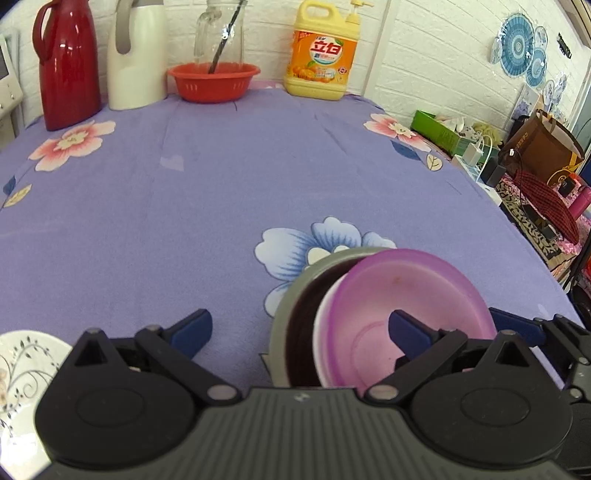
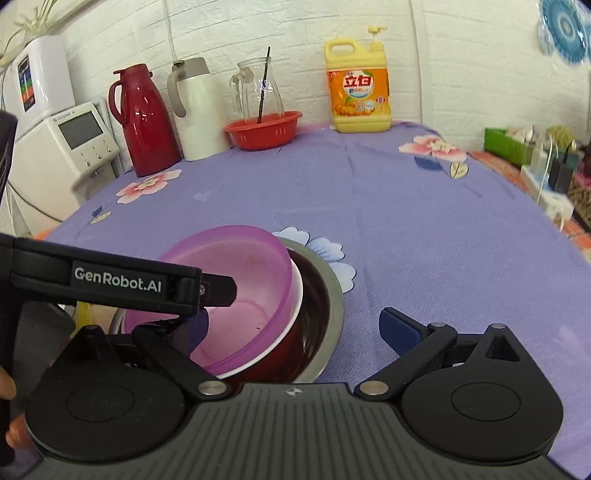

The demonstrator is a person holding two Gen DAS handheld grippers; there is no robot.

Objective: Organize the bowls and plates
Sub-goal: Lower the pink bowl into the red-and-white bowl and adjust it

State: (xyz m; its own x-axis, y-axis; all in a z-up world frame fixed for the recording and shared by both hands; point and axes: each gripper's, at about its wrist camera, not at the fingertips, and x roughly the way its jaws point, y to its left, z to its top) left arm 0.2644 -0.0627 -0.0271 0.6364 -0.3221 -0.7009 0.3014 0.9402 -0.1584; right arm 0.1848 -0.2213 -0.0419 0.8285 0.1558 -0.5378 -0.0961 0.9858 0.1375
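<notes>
The table (image 1: pixel 221 177), under a purple flowered cloth, fills most of both views; its wide middle lies bare, and its far edge meets the white brick wall along the top of the frames. In the left wrist view the cloth falls away at right toward a cluttered side shelf (image 1: pixel 480 147).

Along the far edge stand a red jug (image 1: pixel 66 66), a white jug (image 1: pixel 136 55), a yellow soap bottle (image 1: pixel 321 51), and a glass pitcher (image 1: pixel 221 33) behind a red basket (image 1: pixel 214 81) with a dark stick leaning in it.

Low in both frames a steel bowl (image 2: pixel 334 295) holds a dark red bowl (image 2: pixel 295 354), and in that a white bowl (image 2: pixel 297 291) with a purple bowl (image 1: pixel 413 288) tilted on top.

A white patterned plate (image 1: pixel 22 369) shows at lower left of the left wrist view, well apart from the stack.

The left gripper (image 1: pixel 295 328) is spread wide and grips nothing; its right finger reaches into the purple bowl. The right gripper (image 2: pixel 295 325) is also wide apart and empty, its left finger hidden behind the other gripper's body, its right finger over bare cloth beside the steel bowl.
</notes>
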